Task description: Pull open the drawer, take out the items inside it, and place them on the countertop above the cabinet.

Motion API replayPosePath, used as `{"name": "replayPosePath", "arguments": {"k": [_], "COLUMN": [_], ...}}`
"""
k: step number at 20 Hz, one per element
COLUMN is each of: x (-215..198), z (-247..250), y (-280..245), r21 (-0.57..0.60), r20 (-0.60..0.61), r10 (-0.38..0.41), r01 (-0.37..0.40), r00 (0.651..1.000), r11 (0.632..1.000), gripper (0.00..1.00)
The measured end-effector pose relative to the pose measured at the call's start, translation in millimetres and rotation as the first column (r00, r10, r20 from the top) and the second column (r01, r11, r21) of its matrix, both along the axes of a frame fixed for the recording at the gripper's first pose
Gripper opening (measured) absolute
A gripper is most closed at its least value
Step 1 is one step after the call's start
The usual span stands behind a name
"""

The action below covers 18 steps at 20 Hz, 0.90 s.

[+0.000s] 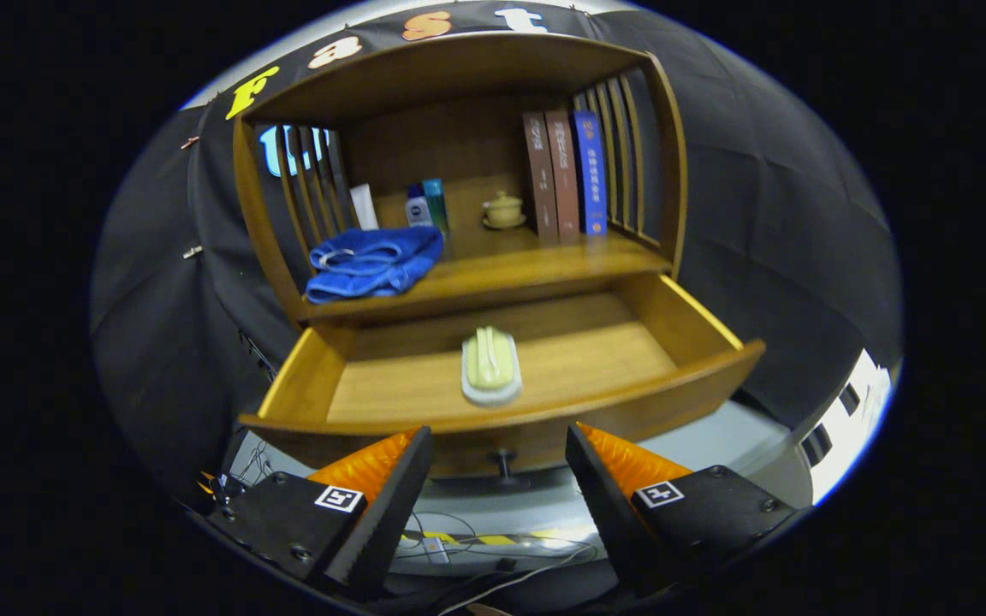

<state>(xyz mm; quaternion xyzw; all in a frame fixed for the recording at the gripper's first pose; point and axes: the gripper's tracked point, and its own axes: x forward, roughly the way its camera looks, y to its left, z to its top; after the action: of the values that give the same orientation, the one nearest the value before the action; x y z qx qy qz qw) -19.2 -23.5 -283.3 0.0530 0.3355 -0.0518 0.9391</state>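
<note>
The wooden drawer (390, 389) stands pulled open below the countertop (536, 261) of the cabinet. Inside it, near the middle, lies a pale green scrub brush with a white base (490, 365). A blue towel (373, 261) lies crumpled on the left of the countertop. My gripper (500, 438) is open, its fingers spread on either side of the drawer's dark knob (503, 466), in front of the drawer front and apart from it. Nothing sits between the fingers. The brush lies beyond them, inside the drawer.
On the countertop stand small bottles (424, 205), a lidded yellowish cup on a saucer (503, 210) and three upright books (566, 175). Slatted wooden sides and a roof board (459, 73) enclose the shelf. Cables (476, 556) lie on the floor below the drawer.
</note>
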Motion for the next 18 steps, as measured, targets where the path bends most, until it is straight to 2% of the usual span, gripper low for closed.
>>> {"name": "replayPosePath", "arguments": {"k": [3,8,15,18], "x": [57,124,149,154], "z": [16,-21,-94,-116], "y": [-3,-4,-6,-10], "r21": [0.023,0.025,0.008,0.012], "r20": [-0.011,-0.199,-0.415,-0.489], "r10": [-0.002,0.014,0.044,0.032], "r01": [0.002,-0.009,-0.044,-0.031], "r00": [1.0,0.98,0.909,0.872], "r11": [1.0,1.0,0.999,0.999], "gripper": [1.0,1.0,0.99,0.88]}}
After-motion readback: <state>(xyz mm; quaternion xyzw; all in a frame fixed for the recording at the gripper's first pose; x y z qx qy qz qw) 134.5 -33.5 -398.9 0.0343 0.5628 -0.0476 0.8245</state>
